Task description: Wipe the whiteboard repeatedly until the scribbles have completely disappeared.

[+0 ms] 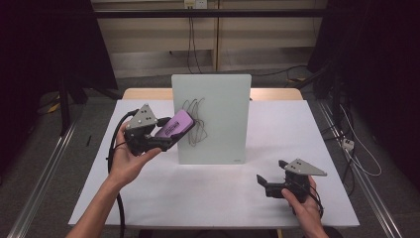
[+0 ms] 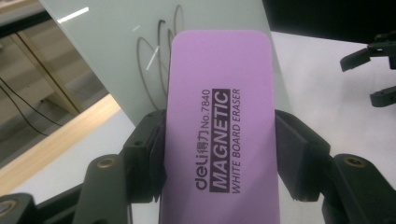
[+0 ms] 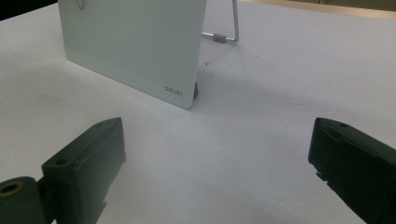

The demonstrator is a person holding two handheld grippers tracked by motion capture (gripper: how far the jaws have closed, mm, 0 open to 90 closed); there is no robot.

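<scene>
Eraser (image 2: pixel 219 126): light, rigid purple block, likely slick-sided. Left gripper (image 1: pixel 166 141) clenched across its flanks, at board (image 1: pixel 223 124). Right gripper (image 1: pixel 270 184) released, idle.

Readable markings: two items, both branded "deli"

Flat purple rectangular plastic eraser (image 2: pixel 219 126): black print "deli", Chinese characters, "No.7840", "MAGNETIC", "WHITE BOARD ERASER". Upright pale-green glass writing board (image 3: pixel 135 46): small "deli" logo at its lower corner.
</scene>
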